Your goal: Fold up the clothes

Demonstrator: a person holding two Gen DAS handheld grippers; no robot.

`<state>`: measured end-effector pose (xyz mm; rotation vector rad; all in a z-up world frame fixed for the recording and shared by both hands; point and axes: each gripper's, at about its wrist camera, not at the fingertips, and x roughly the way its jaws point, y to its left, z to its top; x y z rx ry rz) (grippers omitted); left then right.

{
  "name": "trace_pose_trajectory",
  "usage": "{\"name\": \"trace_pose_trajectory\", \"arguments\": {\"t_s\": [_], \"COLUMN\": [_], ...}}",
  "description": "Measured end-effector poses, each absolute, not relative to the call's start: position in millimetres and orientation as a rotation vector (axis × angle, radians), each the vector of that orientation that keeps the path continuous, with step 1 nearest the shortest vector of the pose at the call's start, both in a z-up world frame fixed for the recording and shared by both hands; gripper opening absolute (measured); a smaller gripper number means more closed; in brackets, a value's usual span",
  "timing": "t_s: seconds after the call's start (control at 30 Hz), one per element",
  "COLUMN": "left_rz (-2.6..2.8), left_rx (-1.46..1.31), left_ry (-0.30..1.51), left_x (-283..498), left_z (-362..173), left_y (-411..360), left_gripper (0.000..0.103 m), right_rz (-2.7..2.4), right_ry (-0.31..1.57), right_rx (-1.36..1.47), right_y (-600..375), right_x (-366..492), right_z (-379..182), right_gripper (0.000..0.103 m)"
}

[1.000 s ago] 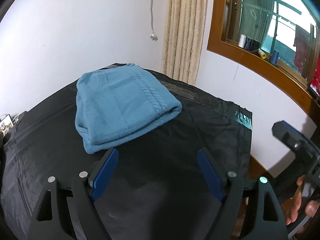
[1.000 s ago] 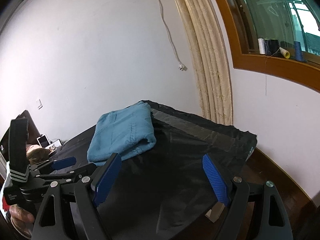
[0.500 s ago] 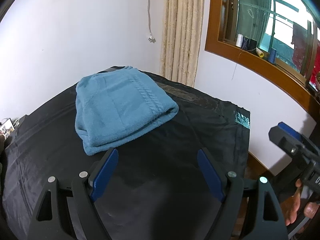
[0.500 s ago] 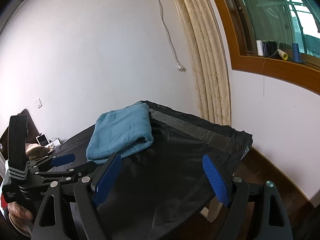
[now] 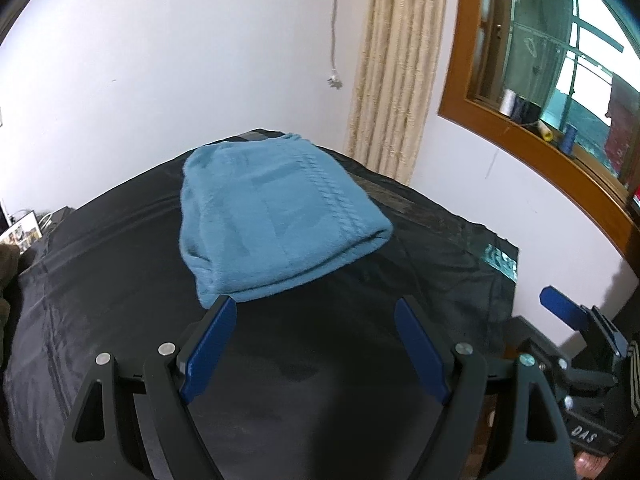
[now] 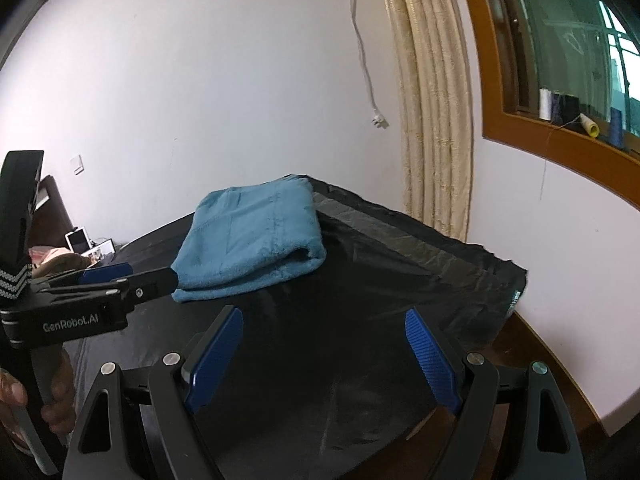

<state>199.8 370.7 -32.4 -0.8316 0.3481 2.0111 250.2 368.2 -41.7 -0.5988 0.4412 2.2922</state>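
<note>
On the black-covered table (image 5: 120, 280), toward its far left part, a teal fleece garment (image 5: 276, 216) is lying folded into a thick flat bundle, so the fold the task asks for is already showing. Its long axis is running from near left to far right. Left gripper (image 5: 316, 340) is hovering with jaws spread wide and empty, its left blue pad just short of the bundle's near corner. Right gripper (image 6: 324, 348) is hanging equally spread, empty, farther right, well apart from the garment.
</note>
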Motion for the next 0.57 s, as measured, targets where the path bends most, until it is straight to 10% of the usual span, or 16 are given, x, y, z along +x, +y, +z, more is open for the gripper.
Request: {"name": "trace_pose_trajectory", "arguments": {"t_s": [0.57], "left_rz": [2.061], "left_rx": [-0.812], "left_ry": [0.386], "left_x": [187], "left_z": [-43], "left_y": [374], "left_gripper": [0.086], "right_rz": [2.327], "right_ry": [0.423], "right_rx": [-0.67], "right_y": [373], "right_x": [213], "right_z": [-56], "right_gripper": [0.086]}}
